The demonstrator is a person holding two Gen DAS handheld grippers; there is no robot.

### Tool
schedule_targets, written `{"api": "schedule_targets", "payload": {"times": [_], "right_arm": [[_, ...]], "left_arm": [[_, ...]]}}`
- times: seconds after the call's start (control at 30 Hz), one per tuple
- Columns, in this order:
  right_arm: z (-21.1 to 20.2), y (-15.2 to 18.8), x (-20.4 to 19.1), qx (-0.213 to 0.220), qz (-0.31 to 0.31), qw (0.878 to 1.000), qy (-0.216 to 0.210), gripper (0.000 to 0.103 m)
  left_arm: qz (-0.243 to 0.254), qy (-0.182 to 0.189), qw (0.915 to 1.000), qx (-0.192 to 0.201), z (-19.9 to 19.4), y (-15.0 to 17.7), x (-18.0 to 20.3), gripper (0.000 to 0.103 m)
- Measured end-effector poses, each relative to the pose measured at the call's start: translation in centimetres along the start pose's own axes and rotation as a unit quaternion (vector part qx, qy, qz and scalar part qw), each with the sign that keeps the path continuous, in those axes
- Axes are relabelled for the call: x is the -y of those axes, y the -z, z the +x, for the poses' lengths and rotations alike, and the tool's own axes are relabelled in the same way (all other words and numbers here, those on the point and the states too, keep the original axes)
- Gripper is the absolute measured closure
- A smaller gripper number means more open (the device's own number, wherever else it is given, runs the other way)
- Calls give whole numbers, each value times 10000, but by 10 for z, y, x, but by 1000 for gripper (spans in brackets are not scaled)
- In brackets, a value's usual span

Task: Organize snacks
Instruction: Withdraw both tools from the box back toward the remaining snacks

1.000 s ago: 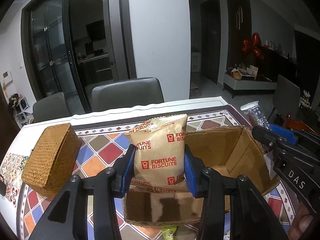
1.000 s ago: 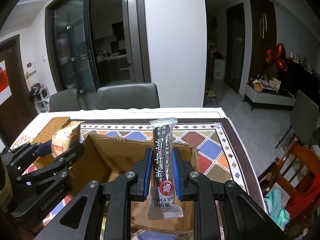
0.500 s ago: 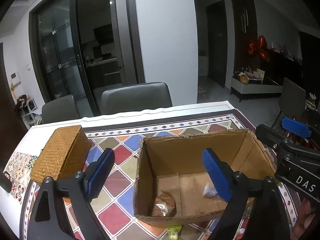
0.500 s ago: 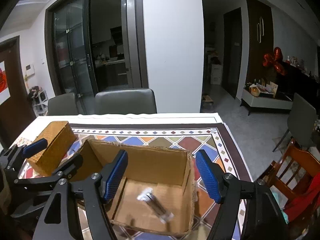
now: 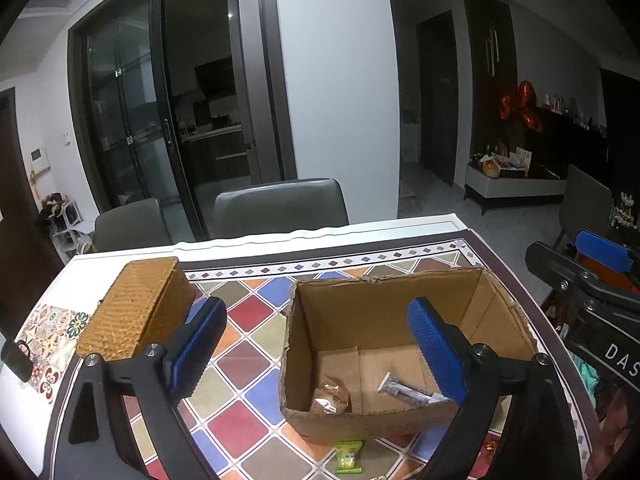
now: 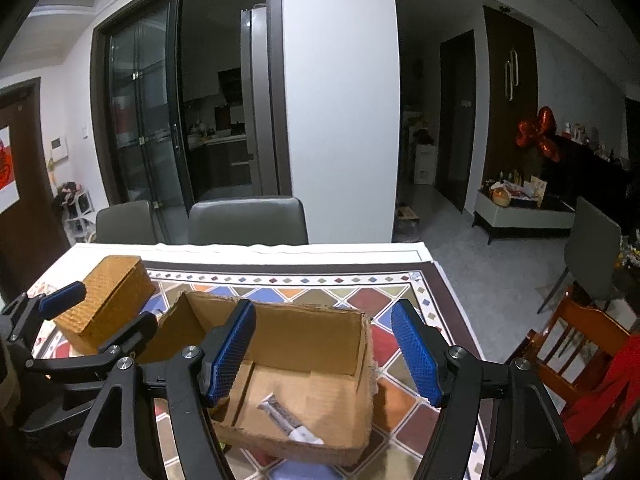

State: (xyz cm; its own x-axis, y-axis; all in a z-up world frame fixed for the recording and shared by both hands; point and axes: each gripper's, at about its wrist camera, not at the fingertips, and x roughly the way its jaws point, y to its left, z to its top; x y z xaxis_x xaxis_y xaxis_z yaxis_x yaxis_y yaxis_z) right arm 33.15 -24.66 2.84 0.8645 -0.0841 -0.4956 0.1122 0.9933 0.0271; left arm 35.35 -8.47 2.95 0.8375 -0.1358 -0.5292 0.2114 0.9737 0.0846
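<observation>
In the left wrist view, the left gripper (image 5: 316,344) is now spread wide and empty; the biscuit packet (image 5: 331,394) it pinched a second ago lies inside the cardboard box (image 5: 400,300). In the right wrist view, the right gripper (image 6: 330,350) is also spread, and its snack stick (image 6: 289,424) rests on the box floor. Both deliveries seem done; a green candy (image 5: 349,456) waits just before the box.

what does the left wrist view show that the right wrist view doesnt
Only the left wrist view shows the biscuit packet on the floor of the cardboard box and a green snack packet on the table just outside the box's near wall.

Only the right wrist view shows the orange wooden chair beside the table.

Both show the open box, the long dark snack stick lying in it, the woven basket, and both hand-held grippers, left and right, open.
</observation>
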Motion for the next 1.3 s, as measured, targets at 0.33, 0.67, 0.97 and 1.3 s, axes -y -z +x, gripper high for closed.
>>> {"api": "schedule_targets", "payload": {"times": [0.33, 0.67, 0.97, 1.3], "right_arm": [[-25, 1, 2, 122, 30, 9999, 14, 32], [-41, 8, 13, 163, 92, 9998, 52, 32], [-60, 18, 27, 180, 105, 9997, 144, 32], [-74, 34, 38, 130, 87, 9997, 171, 32]], "left_arm": [[21, -13, 10000, 90, -22, 3, 2, 10], [50, 5, 9999, 133, -38, 9, 11, 10], [31, 40, 9999, 162, -55, 21, 22, 10], [-24, 76, 9999, 109, -67, 35, 33, 10]]}}
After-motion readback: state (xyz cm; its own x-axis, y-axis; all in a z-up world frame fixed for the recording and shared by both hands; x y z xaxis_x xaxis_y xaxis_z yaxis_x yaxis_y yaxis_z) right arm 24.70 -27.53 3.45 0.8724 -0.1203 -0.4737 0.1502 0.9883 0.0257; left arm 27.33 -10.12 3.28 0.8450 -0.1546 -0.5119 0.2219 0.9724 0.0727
